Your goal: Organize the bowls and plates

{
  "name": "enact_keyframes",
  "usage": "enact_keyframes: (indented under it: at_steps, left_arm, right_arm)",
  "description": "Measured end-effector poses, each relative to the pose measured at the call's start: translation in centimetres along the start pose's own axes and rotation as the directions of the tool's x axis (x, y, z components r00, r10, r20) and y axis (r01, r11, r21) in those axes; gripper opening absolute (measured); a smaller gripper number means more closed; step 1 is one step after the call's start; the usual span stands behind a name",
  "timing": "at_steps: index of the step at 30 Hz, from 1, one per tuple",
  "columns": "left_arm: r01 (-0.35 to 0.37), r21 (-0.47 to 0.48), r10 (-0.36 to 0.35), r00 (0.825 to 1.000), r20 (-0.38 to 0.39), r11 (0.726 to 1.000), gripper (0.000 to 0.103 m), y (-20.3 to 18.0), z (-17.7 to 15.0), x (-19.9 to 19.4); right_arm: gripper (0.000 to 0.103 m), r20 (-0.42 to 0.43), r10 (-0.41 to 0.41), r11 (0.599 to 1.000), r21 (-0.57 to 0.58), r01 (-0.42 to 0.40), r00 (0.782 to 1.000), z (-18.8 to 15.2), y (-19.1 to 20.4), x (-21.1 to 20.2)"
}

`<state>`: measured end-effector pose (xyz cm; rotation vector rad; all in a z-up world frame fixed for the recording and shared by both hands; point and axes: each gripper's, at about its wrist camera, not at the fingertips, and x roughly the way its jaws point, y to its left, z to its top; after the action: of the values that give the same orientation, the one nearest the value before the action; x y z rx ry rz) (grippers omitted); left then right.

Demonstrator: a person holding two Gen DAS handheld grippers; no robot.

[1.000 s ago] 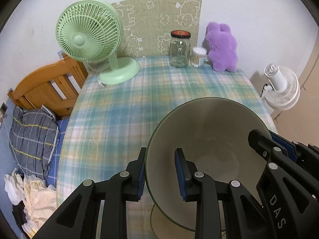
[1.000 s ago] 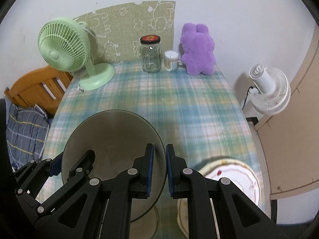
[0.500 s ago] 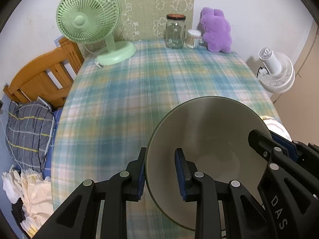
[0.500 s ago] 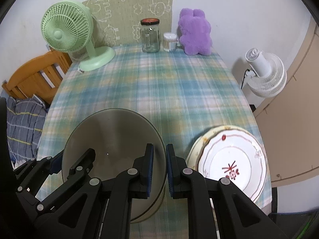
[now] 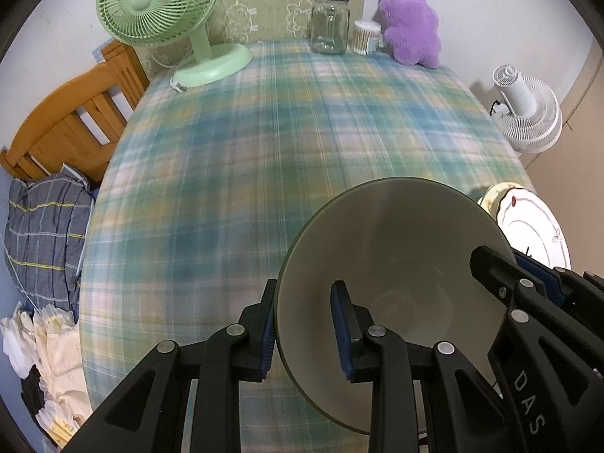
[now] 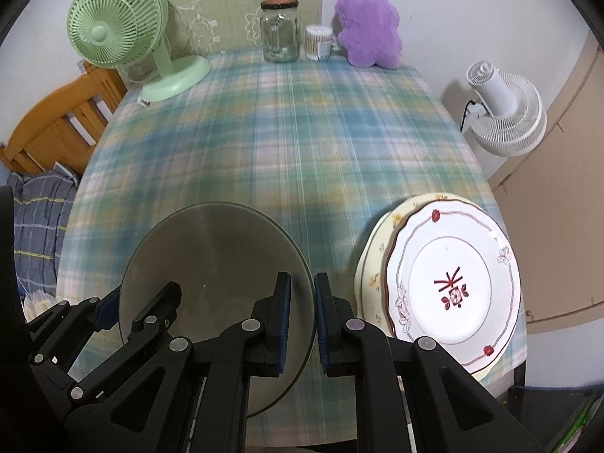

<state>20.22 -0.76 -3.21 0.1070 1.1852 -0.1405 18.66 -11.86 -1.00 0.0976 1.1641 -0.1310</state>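
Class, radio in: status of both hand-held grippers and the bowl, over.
Left hand-held gripper and right hand-held gripper both clamped on grey bowl rim. Bowl off the tablecloth. Stacked plates alongside, right.

both tools [image 5: 304,330] [image 6: 302,322] clamped (angled downward)

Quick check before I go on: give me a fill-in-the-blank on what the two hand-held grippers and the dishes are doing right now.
1. Both hand-held grippers, left and right, are shut on the rim of one grey ____.
2. The white plate with the red mark lies on top of a ____ plate.
3. At the table's far edge, the jar stands between the green fan and the ____ plush.

Missing words: bowl; yellow; purple
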Motion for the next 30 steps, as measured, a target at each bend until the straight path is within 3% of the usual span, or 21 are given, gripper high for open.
enact_keyframes:
  at_steps: [23,30]
  left_arm:
    - [0.035,-0.019,-0.035,0.999,-0.007,0.999,0.026,0.48,-0.59,0.72]
    - [0.068,-0.024,-0.068,0.998,-0.008,0.997,0.045,0.52,-0.85,0.6]
  right_arm:
    - [0.016,-0.001,-0.054,0.998,-0.035,0.054,0.999,-0.37,0.73,0.71]
    - [0.016,-0.043,-0.08,0.995,-0.059,0.077,0.996,-0.5,0.87,1.05]
